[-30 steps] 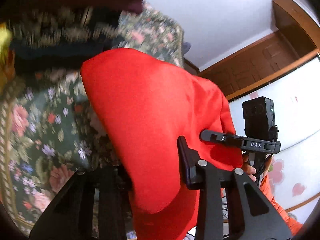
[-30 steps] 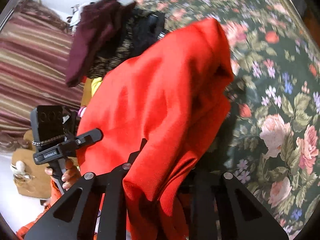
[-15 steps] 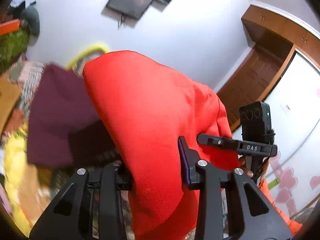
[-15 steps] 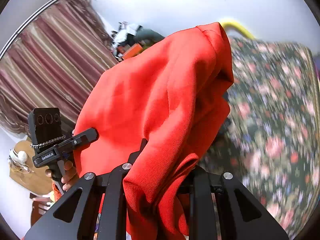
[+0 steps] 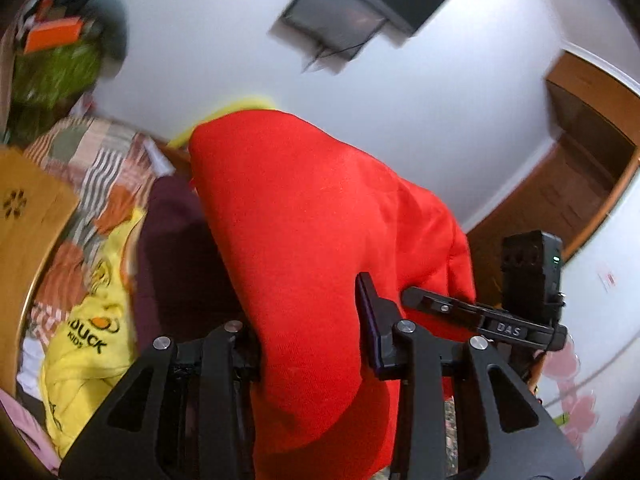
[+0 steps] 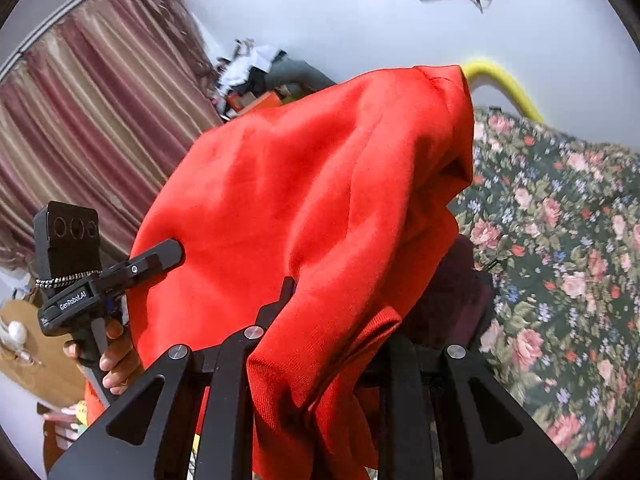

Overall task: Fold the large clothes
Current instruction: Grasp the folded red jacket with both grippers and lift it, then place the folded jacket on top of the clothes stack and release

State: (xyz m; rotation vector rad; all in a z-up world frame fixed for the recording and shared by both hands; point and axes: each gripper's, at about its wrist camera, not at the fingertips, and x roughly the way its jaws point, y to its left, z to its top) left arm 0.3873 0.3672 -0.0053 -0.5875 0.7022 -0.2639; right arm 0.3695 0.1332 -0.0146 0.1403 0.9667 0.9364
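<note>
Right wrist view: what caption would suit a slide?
Right claw shut on a red garment, lifted over a floral bedspread.

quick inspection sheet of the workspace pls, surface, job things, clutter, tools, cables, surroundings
surface: floral bedspread, partly covered by clothes
job's things: red garment held up off the bed between both tools; dark maroon garment lying behind it
clutter: yellow shirt with print, striped patchwork cloth, pile of items by the curtain
grippers: left tool shut on the red garment; right tool shut on the red garment, ribbed hem bunched at it
cables: loose wires hang under the wall screen
surroundings: white wall, striped curtain, wooden door frame, yellow hoop
</note>
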